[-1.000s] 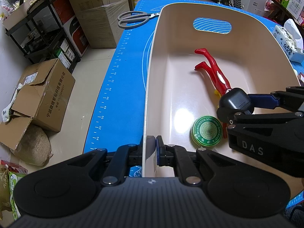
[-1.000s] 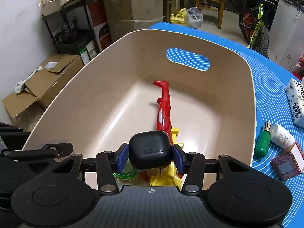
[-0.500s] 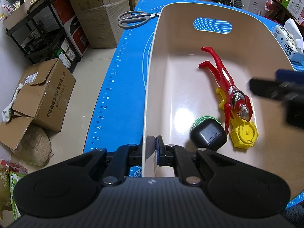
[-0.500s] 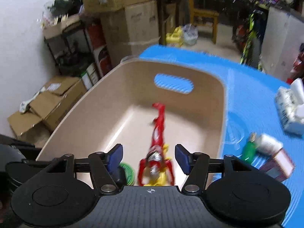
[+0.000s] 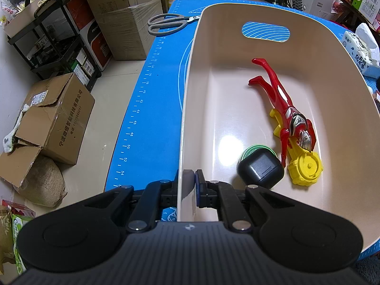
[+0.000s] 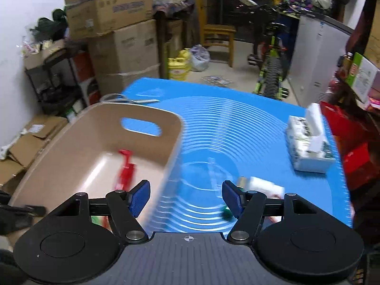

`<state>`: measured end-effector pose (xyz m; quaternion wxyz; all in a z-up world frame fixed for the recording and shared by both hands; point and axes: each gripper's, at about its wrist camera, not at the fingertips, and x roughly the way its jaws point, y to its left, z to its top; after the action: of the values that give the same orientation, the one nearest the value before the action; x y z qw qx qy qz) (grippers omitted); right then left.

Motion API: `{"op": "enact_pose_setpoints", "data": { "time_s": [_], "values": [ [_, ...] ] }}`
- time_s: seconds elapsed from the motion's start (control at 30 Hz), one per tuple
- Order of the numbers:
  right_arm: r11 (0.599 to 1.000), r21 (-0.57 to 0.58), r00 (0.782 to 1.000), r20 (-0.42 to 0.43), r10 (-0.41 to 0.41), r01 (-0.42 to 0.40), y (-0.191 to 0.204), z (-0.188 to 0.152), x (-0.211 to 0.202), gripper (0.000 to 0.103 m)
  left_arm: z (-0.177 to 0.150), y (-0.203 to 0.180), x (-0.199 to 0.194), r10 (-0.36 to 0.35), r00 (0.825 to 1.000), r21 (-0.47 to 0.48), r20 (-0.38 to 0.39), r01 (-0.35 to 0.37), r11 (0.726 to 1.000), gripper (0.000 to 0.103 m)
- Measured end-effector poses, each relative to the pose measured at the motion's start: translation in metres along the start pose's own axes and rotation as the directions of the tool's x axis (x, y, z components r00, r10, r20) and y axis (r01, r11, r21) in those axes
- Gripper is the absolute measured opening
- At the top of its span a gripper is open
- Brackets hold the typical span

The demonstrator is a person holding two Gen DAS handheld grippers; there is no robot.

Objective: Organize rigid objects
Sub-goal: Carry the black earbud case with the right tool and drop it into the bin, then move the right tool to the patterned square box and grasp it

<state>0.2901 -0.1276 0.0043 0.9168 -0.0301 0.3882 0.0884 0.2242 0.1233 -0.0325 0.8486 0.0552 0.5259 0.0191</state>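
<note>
Left tongs (image 5: 188, 186) are pinched tight on the near rim of the beige bin (image 5: 187, 118), one finger outside the wall, one inside. The bin sits on the blue mat (image 5: 152, 109) that covers the desk. Down in the bin: a black case (image 5: 261, 168) lies on top of a green tin (image 5: 249, 150), hiding most of it, and just beside them a red figure (image 5: 282, 104) stretches along the floor over a yellow toy (image 5: 304, 167). Scissors (image 5: 166, 22) lie on the mat beyond the bin's far left corner. Over to the right tongs (image 6: 187, 198): wide open, nothing between the blue pads (image 6: 139, 198), held above the mat just right of the bin's right wall. The right view is blurred. Ahead of them a white bottle (image 6: 263, 185) and something green (image 6: 226, 212) lie on the mat, too smeared to make out properly, with a tissue pack (image 6: 308, 142) farther off to the right.
</note>
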Motion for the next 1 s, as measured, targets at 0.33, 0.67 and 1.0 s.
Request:
{"op": "enact_pose_setpoints", "data": {
  "time_s": [0.33,0.67,1.0],
  "values": [
    [0.997,-0.027,0.994,-0.078,-0.080,0.078,-0.070,-0.015,0.037,0.076,-0.001,0.000,-0.001,0.005,1.000,0.004,-0.002,-0.005,1.000,0.012],
    [0.994,-0.062,0.987,-0.134,-0.093,0.085,-0.100,-0.037,0.076,0.076,-0.001,0.000,-0.001,0.007,1.000,0.008,-0.002,-0.007,1.000,0.012],
    [0.998,-0.023,0.990,-0.123,-0.062,0.060,-0.103,-0.044,0.086,0.063,-0.001,-0.001,-0.001,0.008,1.000,0.008,-0.002,-0.008,1.000,0.012]
  ]
}}
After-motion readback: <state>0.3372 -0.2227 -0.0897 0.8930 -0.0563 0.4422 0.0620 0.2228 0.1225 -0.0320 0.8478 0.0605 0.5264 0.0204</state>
